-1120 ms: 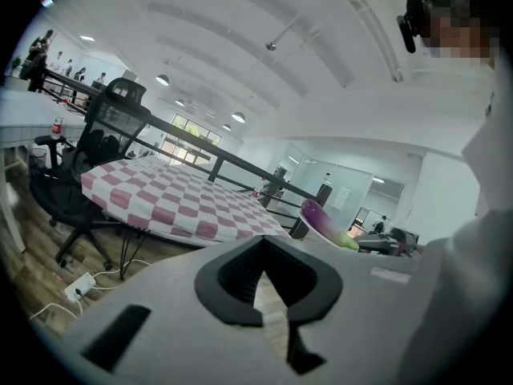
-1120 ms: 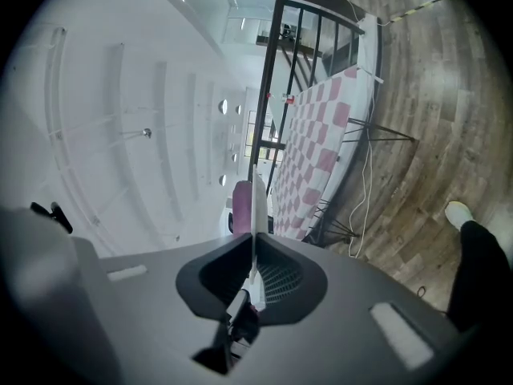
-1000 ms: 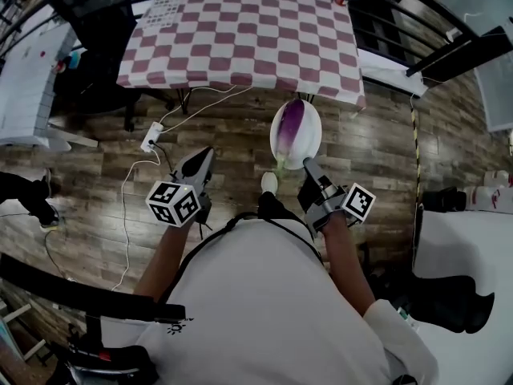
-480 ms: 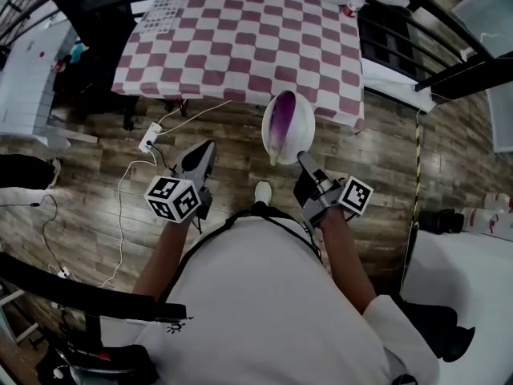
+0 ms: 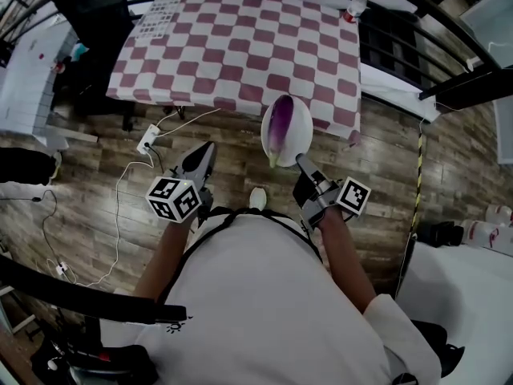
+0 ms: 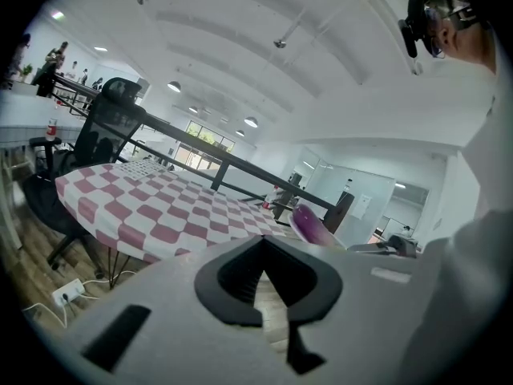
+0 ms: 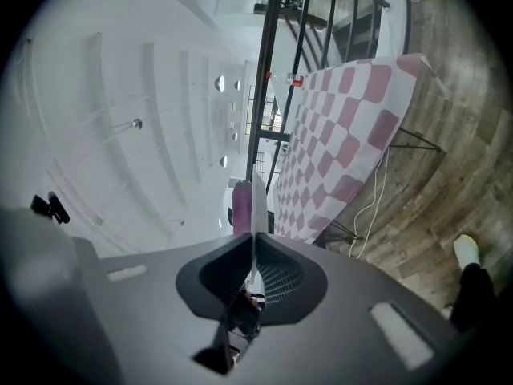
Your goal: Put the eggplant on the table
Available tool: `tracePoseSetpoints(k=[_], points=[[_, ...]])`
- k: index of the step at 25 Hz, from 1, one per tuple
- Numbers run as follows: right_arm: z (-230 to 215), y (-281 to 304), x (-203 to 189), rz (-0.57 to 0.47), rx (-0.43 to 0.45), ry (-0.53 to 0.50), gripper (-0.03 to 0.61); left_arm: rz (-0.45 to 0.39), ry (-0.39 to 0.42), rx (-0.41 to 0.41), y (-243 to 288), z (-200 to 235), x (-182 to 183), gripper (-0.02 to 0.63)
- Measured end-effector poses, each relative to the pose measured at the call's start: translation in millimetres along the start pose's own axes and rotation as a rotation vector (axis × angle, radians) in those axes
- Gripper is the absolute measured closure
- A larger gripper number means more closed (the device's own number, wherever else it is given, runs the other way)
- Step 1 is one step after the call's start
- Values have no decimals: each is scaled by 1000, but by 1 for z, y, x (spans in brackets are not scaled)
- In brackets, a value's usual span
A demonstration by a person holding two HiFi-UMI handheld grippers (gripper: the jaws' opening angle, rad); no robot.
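A purple eggplant (image 5: 279,125) lies on a white plate (image 5: 298,128), held in the air just before the near edge of the table with the pink-and-white chequered cloth (image 5: 232,46). My right gripper (image 5: 298,160) is shut on the plate's near rim. In the right gripper view the plate's rim (image 7: 254,203) shows edge-on between the jaws of the right gripper (image 7: 253,243), with the eggplant (image 7: 240,211) beside it. My left gripper (image 5: 207,147) hangs left of the plate, shut and holding nothing. In the left gripper view the eggplant (image 6: 309,224) shows beyond the left gripper (image 6: 264,243).
A black office chair (image 5: 92,6) stands at the table's left corner. A power strip (image 5: 150,138) and white cables lie on the wooden floor. A bottle (image 5: 357,5) stands on the table's far right corner. Black railings (image 5: 437,18) run at the right.
The person has stepped toward the table. The plate with the eggplant now reaches the cloth's near edge. Both grippers keep their hold and pose.
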State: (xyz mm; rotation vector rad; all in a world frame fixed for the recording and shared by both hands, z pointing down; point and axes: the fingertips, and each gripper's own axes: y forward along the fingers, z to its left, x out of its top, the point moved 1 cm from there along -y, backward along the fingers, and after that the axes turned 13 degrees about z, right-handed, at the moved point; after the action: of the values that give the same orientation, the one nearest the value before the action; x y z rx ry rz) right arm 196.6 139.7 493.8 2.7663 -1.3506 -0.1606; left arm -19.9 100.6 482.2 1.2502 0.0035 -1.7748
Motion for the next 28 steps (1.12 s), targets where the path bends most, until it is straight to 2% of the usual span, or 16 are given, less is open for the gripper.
tracePoseSetpoints(k=[9,17,23,28], points=[[-7,-7,22,17,-2,1,554,-16,-3,11,19,-9,7,614],[-10,13,30,35,-1,8,554,-23,-19,33,20,8,14,614],[-8,40,47,25,-4,5,554,-11,-18,11,40,32,34,614],[-10,73,71,9,-19,10,554,2,-9,-13,61,60,66,614]])
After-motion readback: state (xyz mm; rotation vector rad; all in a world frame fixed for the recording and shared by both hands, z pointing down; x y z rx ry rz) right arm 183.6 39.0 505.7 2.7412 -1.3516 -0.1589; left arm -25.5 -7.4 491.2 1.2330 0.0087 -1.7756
